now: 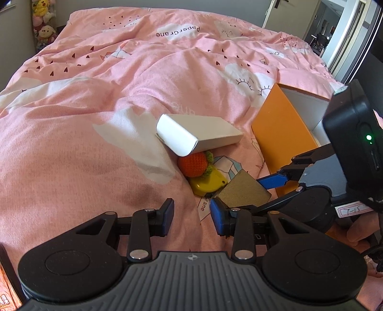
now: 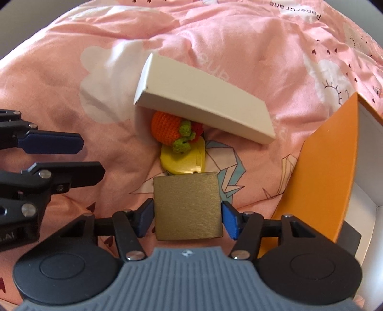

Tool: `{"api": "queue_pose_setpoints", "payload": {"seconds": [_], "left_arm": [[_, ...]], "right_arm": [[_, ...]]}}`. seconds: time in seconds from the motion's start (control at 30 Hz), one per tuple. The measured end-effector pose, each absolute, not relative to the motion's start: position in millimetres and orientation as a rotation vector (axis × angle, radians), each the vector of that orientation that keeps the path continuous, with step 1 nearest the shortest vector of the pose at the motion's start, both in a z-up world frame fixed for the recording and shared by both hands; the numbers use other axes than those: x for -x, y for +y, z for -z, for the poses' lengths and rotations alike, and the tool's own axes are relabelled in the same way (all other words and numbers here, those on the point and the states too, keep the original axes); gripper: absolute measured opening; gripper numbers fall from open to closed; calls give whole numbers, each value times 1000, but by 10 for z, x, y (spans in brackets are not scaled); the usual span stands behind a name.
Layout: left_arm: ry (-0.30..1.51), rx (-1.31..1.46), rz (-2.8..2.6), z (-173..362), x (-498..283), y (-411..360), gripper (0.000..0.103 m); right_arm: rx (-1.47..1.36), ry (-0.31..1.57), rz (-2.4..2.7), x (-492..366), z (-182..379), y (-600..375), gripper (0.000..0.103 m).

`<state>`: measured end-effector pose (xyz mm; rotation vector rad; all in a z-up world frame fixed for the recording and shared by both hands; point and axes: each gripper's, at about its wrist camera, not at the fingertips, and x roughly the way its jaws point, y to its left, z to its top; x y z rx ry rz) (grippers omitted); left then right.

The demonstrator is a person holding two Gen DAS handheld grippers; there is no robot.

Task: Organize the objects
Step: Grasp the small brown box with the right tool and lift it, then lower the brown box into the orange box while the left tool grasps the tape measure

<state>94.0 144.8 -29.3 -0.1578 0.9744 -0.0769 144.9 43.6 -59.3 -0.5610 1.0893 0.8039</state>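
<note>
A flat, square, olive-gold block with a fine brushed texture (image 2: 188, 207) sits between the 2 blue pads of the right gripper (image 2: 187, 219). In the right wrist view its faces run square to the fingers and each pad lies against a side, so the claw pinches the block. It hangs just above the pink duvet with white clouds and small red hearts (image 1: 95, 119), near the front edge of the bed.

Just beyond it lies a flat yellow plastic piece (image 2: 183, 161), and on that rests an orange crocheted ball with green leaves (image 2: 167, 130). A long white cardboard box (image 2: 203, 100) leans over the ball; in the right wrist view its long axis runs from upper left down to lower right. An orange box with a white interior (image 2: 330, 167) stands open just to the right.

"PaperCrane" is printed on the duvet, read upside down in the left wrist view; a white tag on the right gripper carries handwriting too small to tell.

The left gripper (image 1: 191, 214) points steeply down at bare duvet beside the block, its jaws partly spread with nothing between them. Plush toys (image 1: 43, 21) stand stacked at the far left corner.
</note>
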Motion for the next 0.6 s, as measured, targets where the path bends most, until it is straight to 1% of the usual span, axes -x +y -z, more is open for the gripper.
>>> {"api": "queue_pose_setpoints", "payload": {"seconds": [0.17, 0.23, 0.27, 0.33, 0.43, 0.6], "left_arm": [[958, 148, 102, 217, -1014, 1432, 42], [958, 140, 110, 202, -1072, 1407, 41], [958, 138, 108, 197, -1103, 1399, 42], [951, 128, 102, 197, -1164, 1366, 50], [953, 125, 111, 236, -1254, 1306, 57], [971, 94, 61, 392, -1412, 1172, 61]], "right_arm": [[500, 1028, -832, -1480, 299, 245, 61], [492, 988, -839, -1455, 140, 183, 61], [497, 958, -834, -1446, 50, 144, 61], [475, 916, -839, -1490, -120, 45, 61], [423, 871, -847, -1559, -382, -163, 61], [402, 825, -811, -1660, -676, -524, 61]]}}
